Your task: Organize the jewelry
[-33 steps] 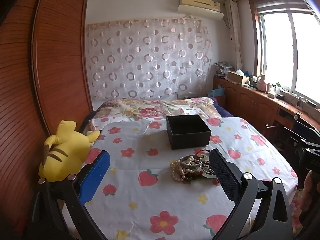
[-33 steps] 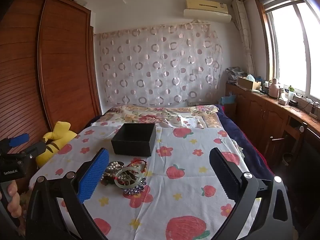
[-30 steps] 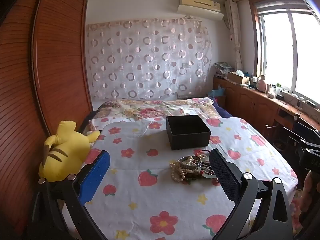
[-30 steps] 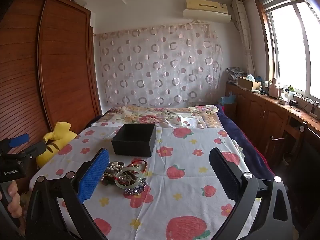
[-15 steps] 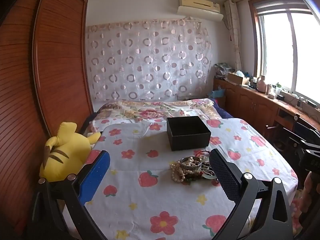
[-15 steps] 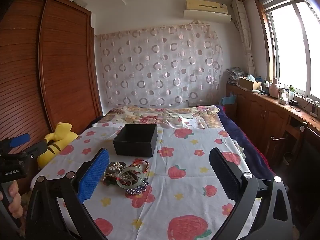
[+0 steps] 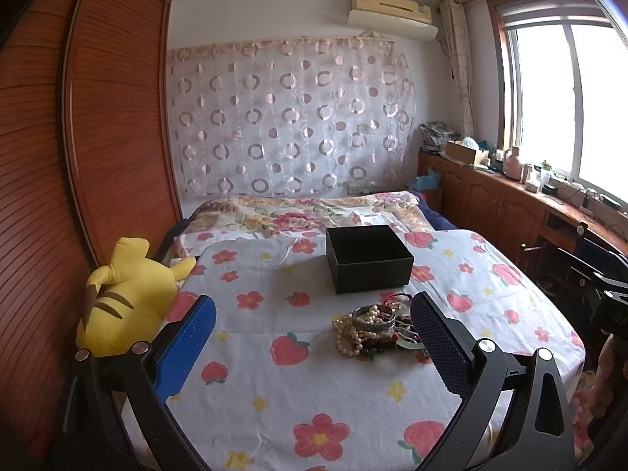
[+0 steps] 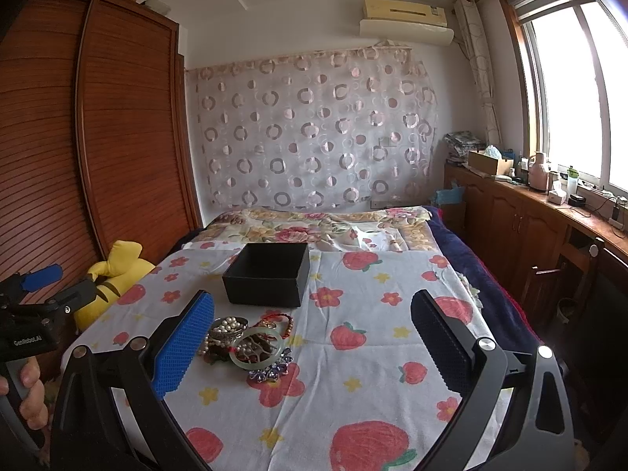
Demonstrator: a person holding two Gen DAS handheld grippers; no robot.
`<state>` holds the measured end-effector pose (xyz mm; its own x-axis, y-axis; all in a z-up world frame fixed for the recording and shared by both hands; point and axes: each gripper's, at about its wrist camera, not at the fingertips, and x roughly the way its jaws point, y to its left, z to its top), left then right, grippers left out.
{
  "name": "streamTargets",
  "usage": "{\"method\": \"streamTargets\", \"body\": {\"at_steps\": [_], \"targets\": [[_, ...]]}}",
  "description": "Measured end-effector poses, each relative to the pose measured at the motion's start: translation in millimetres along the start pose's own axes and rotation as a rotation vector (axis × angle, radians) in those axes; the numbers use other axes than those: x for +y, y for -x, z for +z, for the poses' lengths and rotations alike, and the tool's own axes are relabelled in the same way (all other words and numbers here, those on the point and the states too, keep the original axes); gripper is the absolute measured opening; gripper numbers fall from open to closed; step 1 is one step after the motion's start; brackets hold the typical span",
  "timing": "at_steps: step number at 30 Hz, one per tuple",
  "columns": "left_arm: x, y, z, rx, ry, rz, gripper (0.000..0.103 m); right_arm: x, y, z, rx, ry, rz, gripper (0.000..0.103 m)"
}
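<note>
We held the left gripper (image 7: 314, 337) and right gripper (image 8: 314, 337) spread and empty over the bed, judging it best to lift one piece from the jewelry heap (image 8: 247, 341) at centre-left below the black box (image 8: 267, 274).

A: Your box (image 7: 369, 261) looks like matt black card. The sheet (image 7: 274, 392) is printed cloth, slightly creased.

B: And your heap?

A: Glossy pearls (image 7: 347, 333), a shiny metal bangle (image 7: 373, 316), and a smooth, translucent green bangle (image 8: 257, 347).

B: Pads?

A: Your left gripper (image 7: 314, 347) carries a blue rubbery pad and a black dimpled one. The wardrobe (image 7: 114, 137) is ribbed, varnished wood; the toy (image 7: 125, 298) is plush.
</note>
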<state>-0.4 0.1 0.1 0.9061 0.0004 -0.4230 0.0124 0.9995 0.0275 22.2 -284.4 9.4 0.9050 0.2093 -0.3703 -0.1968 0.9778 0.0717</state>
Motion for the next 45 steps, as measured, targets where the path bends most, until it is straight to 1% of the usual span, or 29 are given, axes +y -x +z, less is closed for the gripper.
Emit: {"method": "streamTargets", "body": {"at_steps": [21,34,37,45], "targets": [[-2.9,1.6,-1.5,0.003,-0.002,0.001,0.096,-0.4,2.0,1.6,-0.004,-0.002,0.002,0.101],[-8.0,4.8,3.3,-0.002,-0.002,0.0,0.096,5.4,4.1,2.7,-0.004,-0.003,0.002,0.101],[-13.3,10.5,12.0,-0.006,-0.003,-0.001,0.096,5.2,4.2,2.6,-0.004,-0.002,0.003,0.101],[-10.8,13.5,12.0,-0.018,-0.005,-0.006,0.096,4.6,4.1,2.8,-0.003,-0.003,0.004,0.101]]}}
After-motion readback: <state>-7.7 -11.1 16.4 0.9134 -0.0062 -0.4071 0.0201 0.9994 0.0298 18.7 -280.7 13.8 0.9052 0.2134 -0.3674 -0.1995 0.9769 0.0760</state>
